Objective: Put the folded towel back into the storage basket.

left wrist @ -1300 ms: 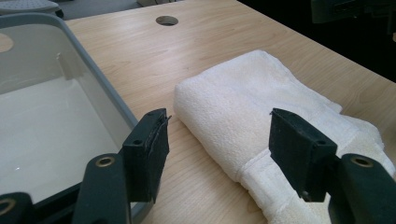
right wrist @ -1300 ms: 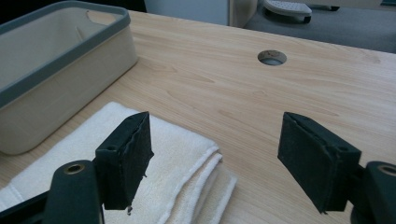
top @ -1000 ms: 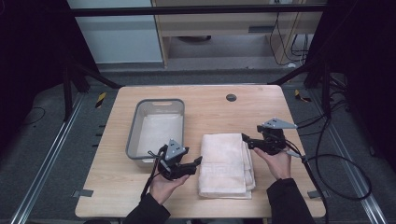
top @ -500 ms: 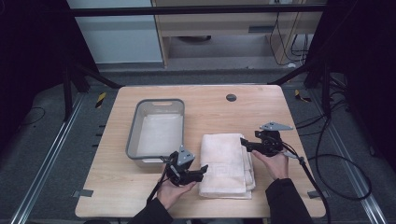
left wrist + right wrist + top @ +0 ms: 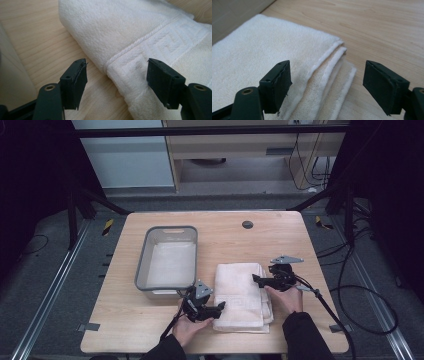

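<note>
Both claws are just opening wider, nothing gripped yet: the left claw (image 5: pixel 220 307) is straddling the folded towel's (image 5: pixel 240 290) near edge, the right claw (image 5: pixel 256 279) its layered far corner. Gripping and lifting it toward the bin (image 5: pixel 145 261) are remaining

Black tongs (image 5: pixel 218 308) with brass-ringed screw holes, grey three-cornered top plates, trailing black cables; the person wears dark sleeves (image 5: pixel 305 337).
</note>
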Available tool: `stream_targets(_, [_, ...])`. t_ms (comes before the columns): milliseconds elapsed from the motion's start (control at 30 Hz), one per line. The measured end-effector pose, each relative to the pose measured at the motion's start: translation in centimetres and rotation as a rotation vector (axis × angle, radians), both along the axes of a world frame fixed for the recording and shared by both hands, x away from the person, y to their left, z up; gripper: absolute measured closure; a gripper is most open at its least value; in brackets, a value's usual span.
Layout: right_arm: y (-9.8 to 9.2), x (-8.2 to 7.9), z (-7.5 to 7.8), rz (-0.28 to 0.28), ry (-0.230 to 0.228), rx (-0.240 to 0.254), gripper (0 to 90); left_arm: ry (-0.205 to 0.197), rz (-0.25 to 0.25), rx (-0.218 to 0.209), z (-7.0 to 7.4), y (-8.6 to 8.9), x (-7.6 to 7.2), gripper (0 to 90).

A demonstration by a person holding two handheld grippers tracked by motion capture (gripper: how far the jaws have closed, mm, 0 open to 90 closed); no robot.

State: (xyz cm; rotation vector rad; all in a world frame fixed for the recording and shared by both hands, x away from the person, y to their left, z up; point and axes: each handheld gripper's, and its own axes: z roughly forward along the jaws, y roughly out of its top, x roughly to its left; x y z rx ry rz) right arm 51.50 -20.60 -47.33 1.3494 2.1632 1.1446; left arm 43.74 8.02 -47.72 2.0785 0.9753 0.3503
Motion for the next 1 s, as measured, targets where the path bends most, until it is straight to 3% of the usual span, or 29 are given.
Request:
stream_targets(267, [0.4, 0.1, -1.0, -0.003, 0.037, -0.025, 22.8, 0.023, -0.001, 0.023, -1.3, -0.7, 0.0, 31.2])
stream_targets(467, [0.6, 0.2, -1.5, -0.009, 0.076, -0.022, 23.5, 0.070, 0.002, 0.017, -1.6, -0.7, 0.3, 32.0])
stream_targets(533, [0.5, 0.4, -1.7, -0.005, 0.077, -0.030, 23.5, 0.068, -0.004, 0.024, -1.6, -0.8, 0.2, 34.3])
stream_targets(733, [0.5, 0.5, -2.1, -0.012, 0.108, -0.004, 23.7, 0.074, 0.000, 0.008, -1.9, -0.9, 0.2, 37.5])
stream_targets(833, [0.3, 0.7, -2.3, -0.019, 0.141, 0.038, 24.3, 0.085, -0.006, -0.006, -2.0, -0.9, 0.2, 40.2])
stream_targets(1000, [0.3, 0.8, -2.4, -0.010, 0.177, 0.073, 33.6, 0.117, -0.019, -0.043, -2.2, -0.7, 0.4, 46.4])
